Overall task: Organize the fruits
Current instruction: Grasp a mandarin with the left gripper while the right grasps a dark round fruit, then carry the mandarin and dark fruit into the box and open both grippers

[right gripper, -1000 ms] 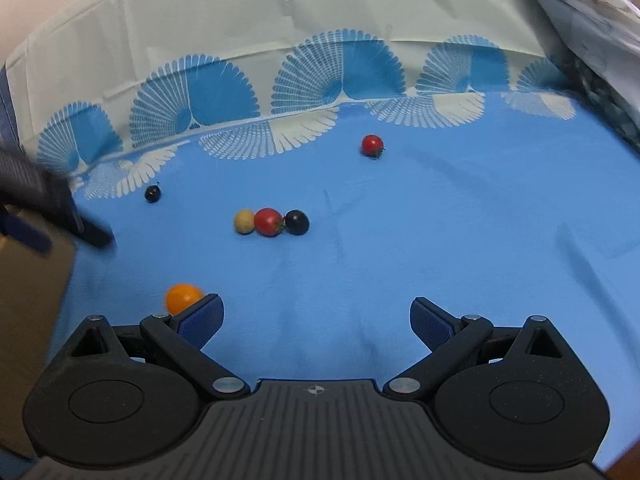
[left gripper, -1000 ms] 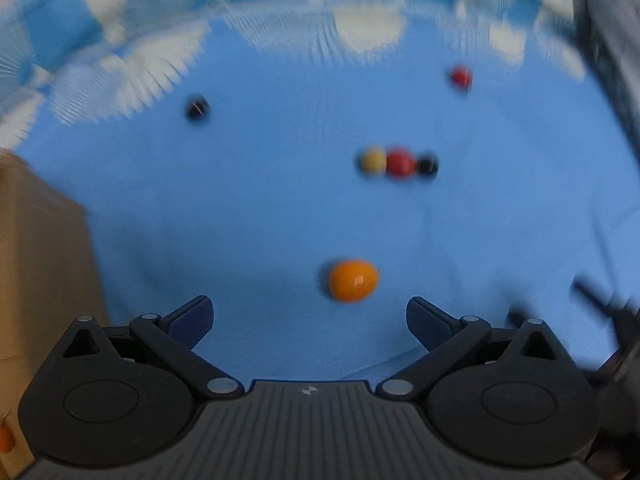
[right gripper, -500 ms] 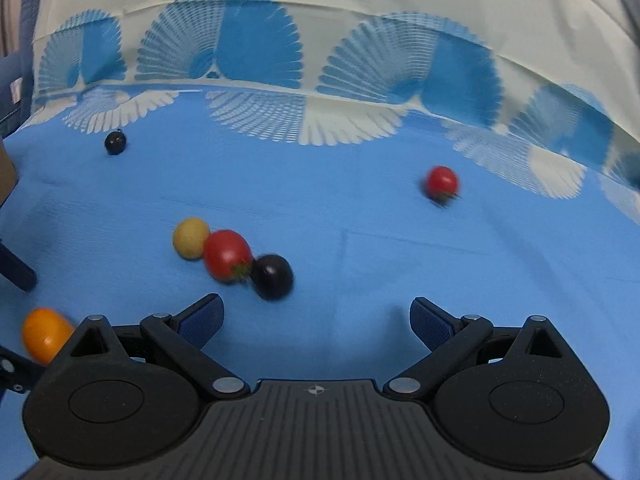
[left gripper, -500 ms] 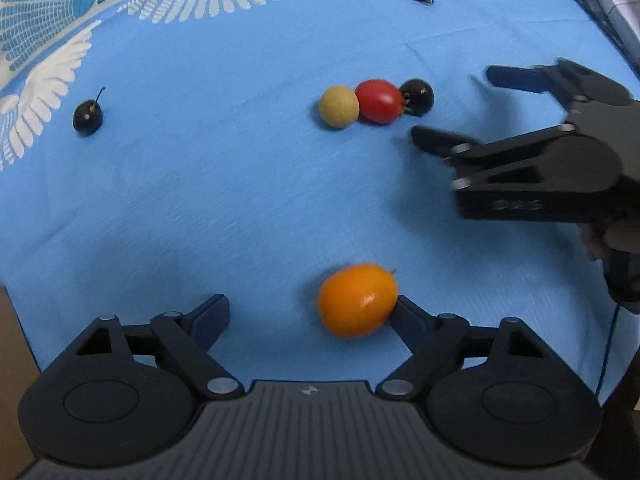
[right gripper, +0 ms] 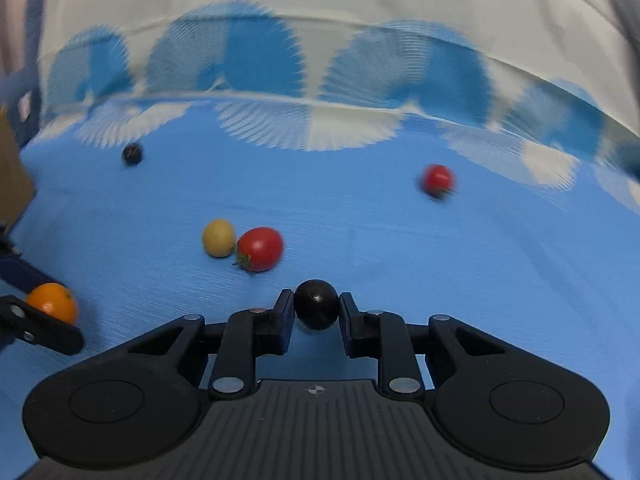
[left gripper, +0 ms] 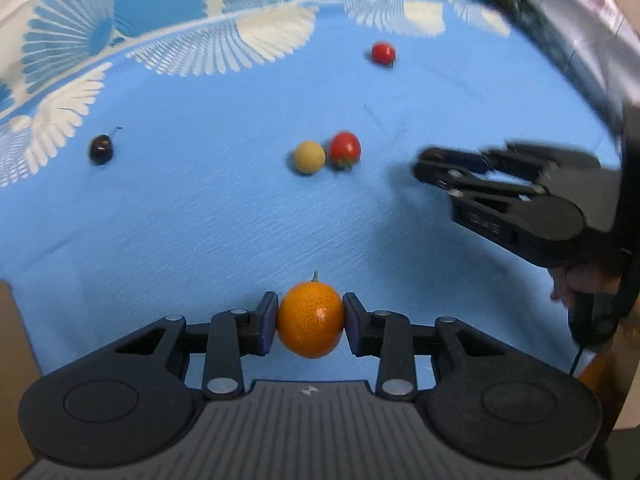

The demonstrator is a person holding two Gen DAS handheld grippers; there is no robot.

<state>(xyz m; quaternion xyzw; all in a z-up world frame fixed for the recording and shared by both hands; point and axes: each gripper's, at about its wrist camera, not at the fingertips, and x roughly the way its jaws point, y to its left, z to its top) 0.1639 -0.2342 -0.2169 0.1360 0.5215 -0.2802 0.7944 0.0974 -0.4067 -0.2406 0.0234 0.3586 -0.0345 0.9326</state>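
I am gripping the orange (left gripper: 309, 321) in my left gripper (left gripper: 309, 322) and the black fruit (right gripper: 316, 309) in my right gripper (right gripper: 315, 312); squeezing harder risks bruising, or either round fruit popping out.

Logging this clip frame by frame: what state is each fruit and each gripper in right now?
left gripper: shut on the orange fruit
orange fruit: clamped between the pads
right gripper: shut on the dark fruit
dark fruit: clamped between the pads
yellow fruit: loose on the cloth, beside the near red tomato
near red tomato: loose on the cloth
far red tomato: loose, alone
stemmed dark fruit: loose, alone
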